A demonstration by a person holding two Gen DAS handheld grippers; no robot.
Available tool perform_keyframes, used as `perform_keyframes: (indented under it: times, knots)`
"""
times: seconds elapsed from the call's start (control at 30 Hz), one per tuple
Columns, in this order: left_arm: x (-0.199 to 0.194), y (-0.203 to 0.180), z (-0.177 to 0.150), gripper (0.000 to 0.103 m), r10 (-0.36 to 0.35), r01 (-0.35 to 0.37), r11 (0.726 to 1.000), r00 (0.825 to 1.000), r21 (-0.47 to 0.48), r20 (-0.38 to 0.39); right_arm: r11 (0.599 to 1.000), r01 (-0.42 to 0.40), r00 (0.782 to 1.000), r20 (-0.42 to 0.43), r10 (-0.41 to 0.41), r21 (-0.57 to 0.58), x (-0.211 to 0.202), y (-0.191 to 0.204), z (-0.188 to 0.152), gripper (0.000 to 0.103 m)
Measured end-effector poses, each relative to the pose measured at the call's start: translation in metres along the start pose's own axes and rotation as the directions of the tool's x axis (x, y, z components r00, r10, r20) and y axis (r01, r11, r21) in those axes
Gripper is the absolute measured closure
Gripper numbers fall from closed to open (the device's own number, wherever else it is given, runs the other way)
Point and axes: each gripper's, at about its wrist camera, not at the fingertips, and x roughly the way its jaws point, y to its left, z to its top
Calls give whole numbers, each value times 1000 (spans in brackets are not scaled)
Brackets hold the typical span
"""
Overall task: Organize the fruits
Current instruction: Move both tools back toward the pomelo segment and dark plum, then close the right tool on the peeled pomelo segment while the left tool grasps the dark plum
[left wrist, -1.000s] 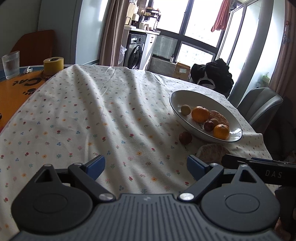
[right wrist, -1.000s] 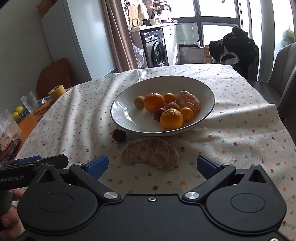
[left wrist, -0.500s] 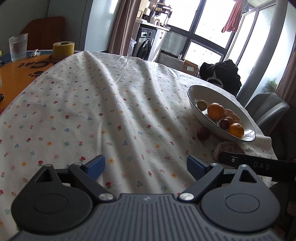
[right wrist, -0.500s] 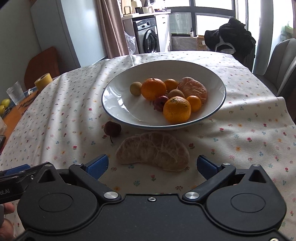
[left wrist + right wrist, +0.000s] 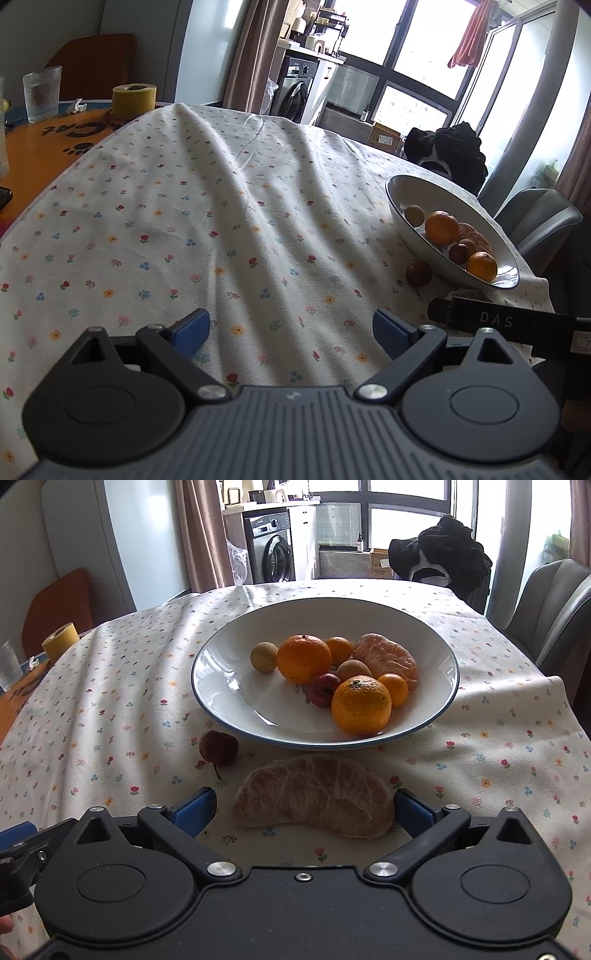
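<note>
Both low tabletop views, shared bowl (image 5: 402,199) (image 5: 236,657)

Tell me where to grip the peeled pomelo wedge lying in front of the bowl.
Probably grip the pomelo wedge across its two tapered ends, coming in low from the near side. It lies flat, long axis crosswise, already between the open right gripper fingers.

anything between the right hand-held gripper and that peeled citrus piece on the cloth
Nothing visible. The right hand-held gripper is open, its blue fingers flanking the peeled citrus piece on the tablecloth. The bowl sits just beyond it.
</note>
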Motion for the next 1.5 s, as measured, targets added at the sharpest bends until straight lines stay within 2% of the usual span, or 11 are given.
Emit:
perform_keyframes:
  times: [0.07, 0.13, 0.2, 0.43, 0.93, 1.23, 1.3, 1.5]
  knots:
    - [1, -1, 0, 9, 7, -7, 1000, 1000, 1, 3, 1000, 7, 1000, 7, -7, -12, 0, 2, -1, 2]
    - [1, -3, 0, 9, 6, -6, 1000, 1000, 4, 3, 999, 26, 1000, 15, -25, -30, 0, 2, -2, 10]
    - [2, -7, 0, 9, 1, -1, 1000, 1000, 10, 3, 999, 26, 1000, 17, -25, -43, -1, 1, -1, 13]
    - [7, -19, 3, 9, 2, -2, 999, 1000, 46, -2, 1000, -14, 1000, 26, 15, -22, -7, -12, -2, 14]
    - [24, -70, 11, 12, -48, 45, 984, 999, 172, 15, 999, -15, 997, 77, 13, 32, -18, -59, -5, 14]
    - [38, -91, 17, 31, -64, 58, 974, 998, 220, 22, 998, -44, 993, 116, 38, 49, -29, -82, -6, 14]
    - [42, -98, 17, 39, -65, 59, 970, 998, 236, 19, 997, -45, 992, 120, 38, 56, -30, -87, -6, 14]
    - [54, -109, 18, 47, -53, 45, 961, 998, 274, 22, 996, -45, 991, 132, 36, 72, -34, -98, -6, 14]
